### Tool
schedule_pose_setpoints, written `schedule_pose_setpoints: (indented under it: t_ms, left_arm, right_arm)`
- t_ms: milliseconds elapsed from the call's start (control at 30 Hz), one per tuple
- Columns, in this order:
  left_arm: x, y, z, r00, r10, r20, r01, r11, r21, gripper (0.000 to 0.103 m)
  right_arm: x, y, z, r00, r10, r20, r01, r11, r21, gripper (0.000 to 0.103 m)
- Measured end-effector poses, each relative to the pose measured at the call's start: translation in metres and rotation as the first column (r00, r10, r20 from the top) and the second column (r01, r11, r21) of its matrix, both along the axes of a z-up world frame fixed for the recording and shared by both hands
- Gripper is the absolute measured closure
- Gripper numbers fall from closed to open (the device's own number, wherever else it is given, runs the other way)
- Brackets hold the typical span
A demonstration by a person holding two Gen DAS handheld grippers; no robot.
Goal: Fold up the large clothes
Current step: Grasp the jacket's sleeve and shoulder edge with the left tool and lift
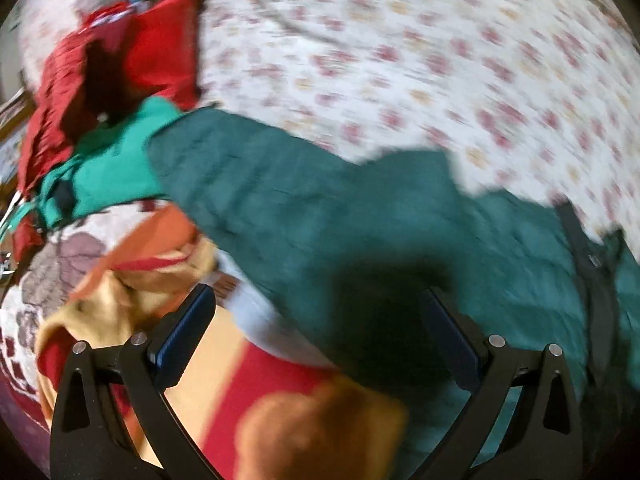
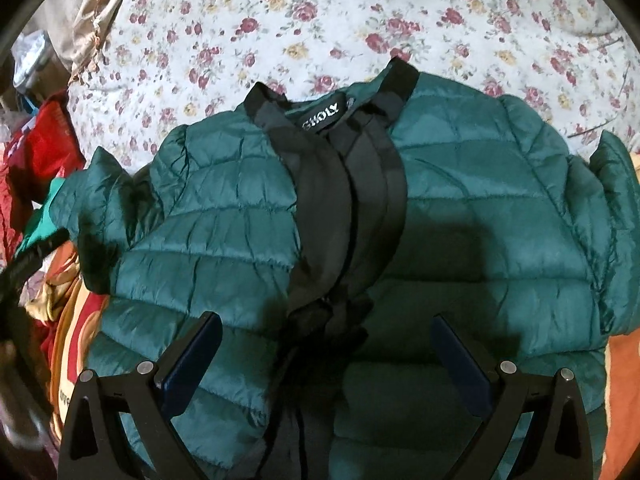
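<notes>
Teal quilted jacket (image 2: 460, 208) is lying spread on the floral sheet (image 2: 320, 20), front up, collar twd the far side. Black placket (image 2: 352, 184) is running down its middle, w/ a label at the neck reading upside down. Sleeves are bunching at both shoulders; the one on the left of the right-wrist view is folding in over the chest.

Right gripper (image 2: 326, 356) is hanging over the jacket's lower half, fingers spread wide, nothing betw. them, its shadow falling on the fabric. Can't tell if tips are touching the cloth.

Left gripper (image 1: 318, 332) is also showing fingers spread wide and empty, sitting over the jacket's edge (image 1: 320, 208) where it's meeting other laundry. That view is motion-blurred, so detail is poor.

Clutter is crowding the jacket's left side: a red garment (image 1: 152, 48) farther up, a lighter green garment (image 1: 112, 164) just beside and partly under the sleeve, an orange/yellow cloth (image 1: 132, 280) near the left gripper, a red-and-yellow striped cloth (image 1: 256, 384) under it. In the right-wrist view orange fabric (image 2: 620, 400) is peeking out at the jacket's right edge, and a dark strap-like thing (image 2: 32, 260) is crossing the left margin; can't tell what it is.
</notes>
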State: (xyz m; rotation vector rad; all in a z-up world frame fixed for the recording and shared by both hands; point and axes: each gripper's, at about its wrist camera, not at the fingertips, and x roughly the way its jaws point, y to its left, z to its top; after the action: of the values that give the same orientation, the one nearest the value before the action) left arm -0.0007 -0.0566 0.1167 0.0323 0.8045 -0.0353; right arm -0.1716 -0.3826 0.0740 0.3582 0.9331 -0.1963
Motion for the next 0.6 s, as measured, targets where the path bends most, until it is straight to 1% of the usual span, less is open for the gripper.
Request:
schedule_pose_setpoints:
  t_ms: [133,267,300,367,433,467,500,533,567,600]
  left_arm:
    - [0.044,0.047,-0.007,0.992,0.123,0.001,-0.123,0.992,0.005,0.001]
    - [0.087,0.087,-0.013,0.978,0.211,0.003,-0.211,0.977,-0.015,0.001]
    - [0.095,0.094,-0.014,0.973,0.232,0.011,-0.232,0.972,-0.022,0.001]
    - [0.112,0.108,-0.016,0.964,0.266,0.022,-0.265,0.963,-0.044,0.007]
    - [0.128,0.115,-0.019,0.959,0.282,0.019,-0.281,0.958,-0.054,0.016]
    - [0.138,0.118,-0.021,0.959,0.282,0.016,-0.281,0.958,-0.055,0.018]
    - [0.145,0.119,-0.025,0.96,0.281,0.01,-0.28,0.958,-0.055,0.024]
    - [0.153,0.12,-0.029,0.959,0.282,-0.003,-0.282,0.958,-0.057,0.039]
    - [0.163,0.125,-0.037,0.958,0.285,-0.03,-0.286,0.955,-0.076,0.047]
    - [0.167,0.127,-0.041,0.956,0.29,-0.038,-0.292,0.952,-0.094,0.054]
  right_arm:
    - [-0.002,0.003,0.0,1.0,0.013,0.002,-0.013,1.0,0.013,0.0]
    - [-0.004,0.007,0.002,0.999,0.034,0.019,-0.034,0.999,0.036,0.0]
    - [-0.005,0.007,0.002,0.999,0.035,0.025,-0.036,0.998,0.041,0.0]
    - [-0.006,0.009,0.002,0.999,0.037,0.037,-0.039,0.998,0.048,0.0]
    - [-0.005,0.009,0.002,0.998,0.04,0.04,-0.042,0.998,0.053,0.0]
    - [-0.004,0.009,0.002,0.998,0.041,0.038,-0.043,0.998,0.055,0.0]
    - [-0.003,0.009,0.001,0.999,0.04,0.036,-0.042,0.997,0.057,0.0]
    - [-0.002,0.009,0.0,0.999,0.039,0.033,-0.041,0.997,0.059,0.0]
    - [0.0,0.008,-0.002,0.999,0.038,0.028,-0.04,0.997,0.064,0.0]
    - [0.002,0.008,-0.003,0.999,0.039,0.022,-0.041,0.997,0.068,0.0]
